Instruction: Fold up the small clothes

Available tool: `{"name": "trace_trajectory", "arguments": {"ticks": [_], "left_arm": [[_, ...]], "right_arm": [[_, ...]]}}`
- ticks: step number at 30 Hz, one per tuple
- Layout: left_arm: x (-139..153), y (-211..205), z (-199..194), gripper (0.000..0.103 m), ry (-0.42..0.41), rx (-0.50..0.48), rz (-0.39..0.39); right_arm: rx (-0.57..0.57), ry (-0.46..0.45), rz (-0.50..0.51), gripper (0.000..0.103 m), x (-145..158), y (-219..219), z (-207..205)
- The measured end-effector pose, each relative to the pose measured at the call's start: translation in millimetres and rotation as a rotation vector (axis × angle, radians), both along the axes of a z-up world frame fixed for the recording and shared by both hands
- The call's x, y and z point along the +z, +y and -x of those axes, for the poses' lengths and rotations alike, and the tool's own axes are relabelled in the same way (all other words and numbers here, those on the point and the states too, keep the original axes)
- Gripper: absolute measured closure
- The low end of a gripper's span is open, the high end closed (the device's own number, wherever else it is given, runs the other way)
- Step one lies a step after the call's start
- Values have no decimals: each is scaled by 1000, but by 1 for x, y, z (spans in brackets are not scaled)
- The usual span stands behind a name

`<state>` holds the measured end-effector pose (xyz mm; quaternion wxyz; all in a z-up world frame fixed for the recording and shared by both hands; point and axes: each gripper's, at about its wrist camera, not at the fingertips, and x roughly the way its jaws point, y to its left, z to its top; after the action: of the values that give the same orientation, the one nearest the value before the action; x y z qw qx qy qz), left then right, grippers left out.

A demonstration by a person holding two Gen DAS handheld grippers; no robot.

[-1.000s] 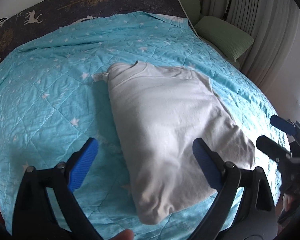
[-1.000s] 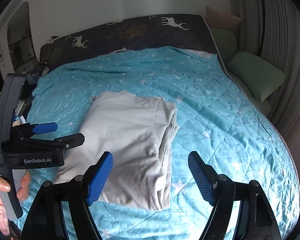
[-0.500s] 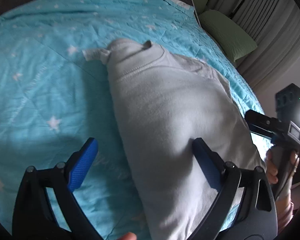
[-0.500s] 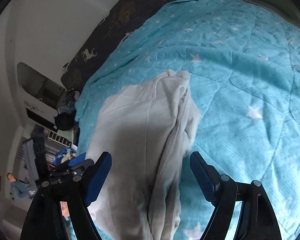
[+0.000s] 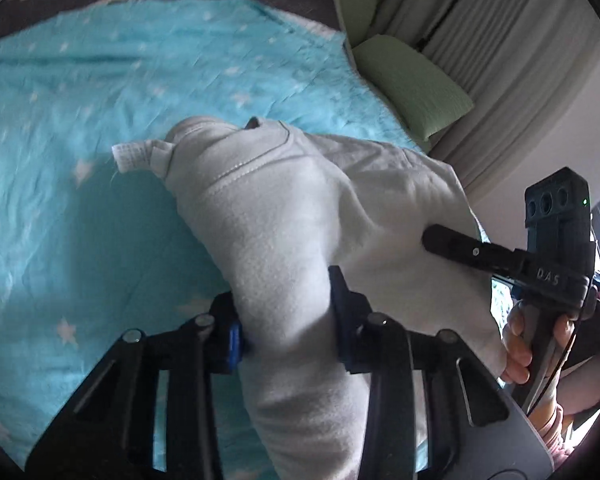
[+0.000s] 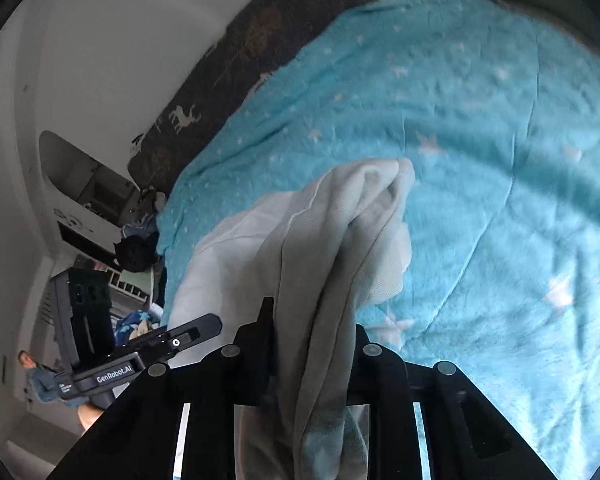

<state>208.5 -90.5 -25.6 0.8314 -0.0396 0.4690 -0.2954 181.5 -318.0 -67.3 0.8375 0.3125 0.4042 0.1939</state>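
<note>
- A pale grey garment [image 5: 284, 216] is seen lying folded on a bed under a turquoise star-print blanket [image 5: 80, 128].
- The near edge of the garment is pinched between the fingers of the left hand-held gripper [image 5: 286, 320], which are closed onto the cloth.
- In the right wrist view, a bunched fold of the same garment [image 6: 324, 264] is clamped by the right hand-held gripper [image 6: 312, 344], and its edge is drawn up off the blanket [image 6: 480, 140].
- The right hand-held gripper's black body is also caught in the left view, held in a hand [image 5: 518, 344] at the garment's right side.
- A small cuff [image 5: 134, 156] is shown sticking out at the garment's far left corner.
- Green pillows [image 5: 412, 84] are noted beside the bed, near pale curtains [image 5: 512, 60].
</note>
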Motion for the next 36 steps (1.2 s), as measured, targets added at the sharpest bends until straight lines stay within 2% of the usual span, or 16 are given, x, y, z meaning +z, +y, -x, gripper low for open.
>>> {"name": "trace_trajectory", "arguments": {"ticks": [3, 6, 9, 11, 14, 16, 18, 19, 22, 23, 24, 25, 27, 30, 33, 36], "left_arm": [[33, -29, -2, 65, -60, -49, 35], [56, -71, -13, 65, -116, -97, 28], [63, -114, -33, 65, -146, -142, 34], [57, -140, -53, 65, -126, -152, 53], [22, -173, -83, 60, -70, -131, 57], [-21, -189, -96, 57, -13, -83, -24], [-53, -196, -105, 55, 18, -75, -94], [-61, -196, -104, 46, 15, -84, -90], [-59, -184, -100, 28, -68, -99, -77], [-57, -181, -99, 26, -82, -100, -84], [-54, -179, -99, 24, -95, -106, -86], [-53, -179, -96, 24, -103, -112, -88], [-47, -174, -91, 24, -129, -123, -110], [-29, -175, -81, 24, -237, -120, -182], [-2, -170, -55, 24, -353, -152, -241], [31, -156, -17, 14, -431, -136, -241]], "right_arm": [[-50, -74, 27, 80, 38, -21, 12], [-106, -136, 89, 80, 72, -47, 22], [-186, -156, 149, 79, 94, -78, 22], [-240, -146, 159, 79, 98, -98, 15], [-323, -106, 196, 78, 87, -132, -2], [-363, -52, 243, 74, 66, -149, -21], [-408, 68, 308, 73, 31, -161, -40], [-427, 128, 337, 72, 13, -166, -45], [-480, 265, 430, 69, -30, -172, -54], [-486, 264, 414, 66, -35, -172, -53], [-506, 239, 397, 58, -34, -174, -46], [-521, 224, 394, 51, -32, -174, -40], [-564, 199, 425, 50, -19, -174, -23], [-589, 174, 483, 50, 6, -170, 4], [-556, 117, 483, 50, 32, -160, 35], [-512, 61, 505, 48, 55, -134, 70]]}}
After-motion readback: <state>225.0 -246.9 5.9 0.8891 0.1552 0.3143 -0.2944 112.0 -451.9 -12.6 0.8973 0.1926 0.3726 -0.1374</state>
